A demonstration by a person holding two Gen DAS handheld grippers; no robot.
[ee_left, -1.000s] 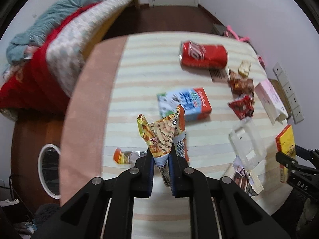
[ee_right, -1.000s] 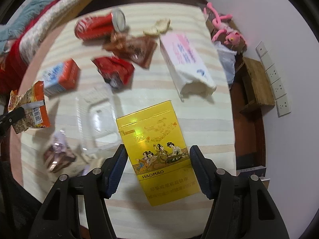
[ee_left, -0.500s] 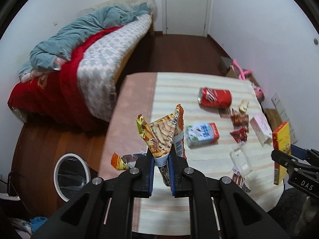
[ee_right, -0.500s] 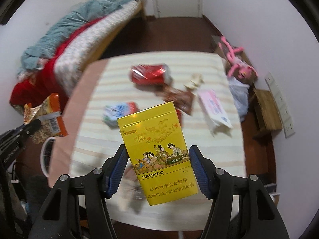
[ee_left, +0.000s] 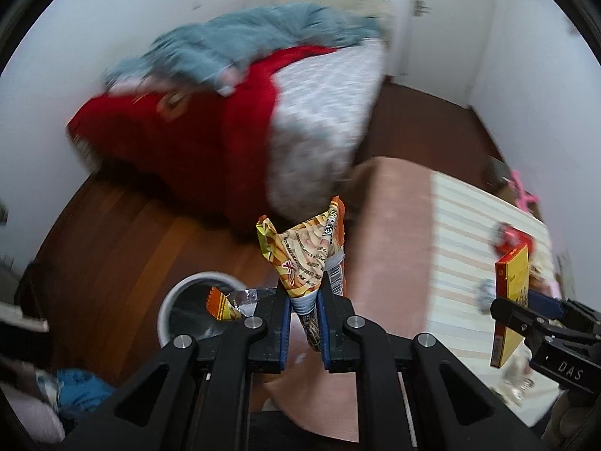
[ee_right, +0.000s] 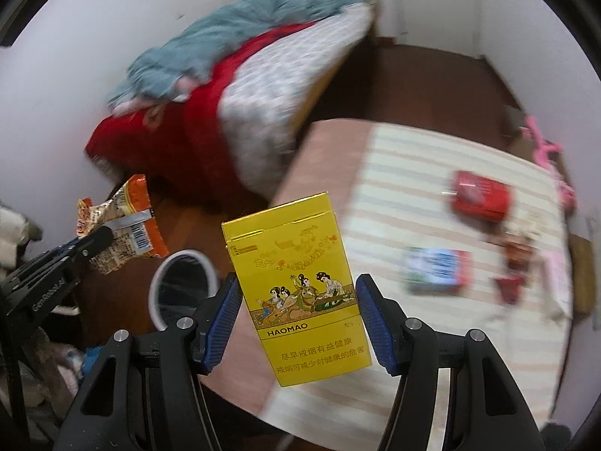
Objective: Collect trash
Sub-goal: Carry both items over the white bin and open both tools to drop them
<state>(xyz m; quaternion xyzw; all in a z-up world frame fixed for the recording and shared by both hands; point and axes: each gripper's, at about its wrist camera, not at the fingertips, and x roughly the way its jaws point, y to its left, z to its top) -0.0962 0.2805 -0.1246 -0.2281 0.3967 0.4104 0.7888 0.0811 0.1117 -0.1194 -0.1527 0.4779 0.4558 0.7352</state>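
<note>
Bin [ee_right: 183,287]: on the floor, beside the near left corner of the table [ee_right: 405,173], below and between the two grippers.
Bed [ee_right: 263,86]: behind the bin, left of the table, against the wall; bedding heaped on top.
Left gripper [ee_left: 303,314]: above the bin's right edge, snack wrapper [ee_left: 304,251] standing up between its fingers.
Right gripper [ee_right: 298,321]: right of the left one, over the table's near edge, box [ee_right: 300,285] upright between its fingers.
Can [ee_right: 479,195]: lying on the table's far right part.
Carton [ee_right: 435,268]: on the table, in front of the can.
Door [ee_left: 443,18]: behind the bed's far end.
</note>
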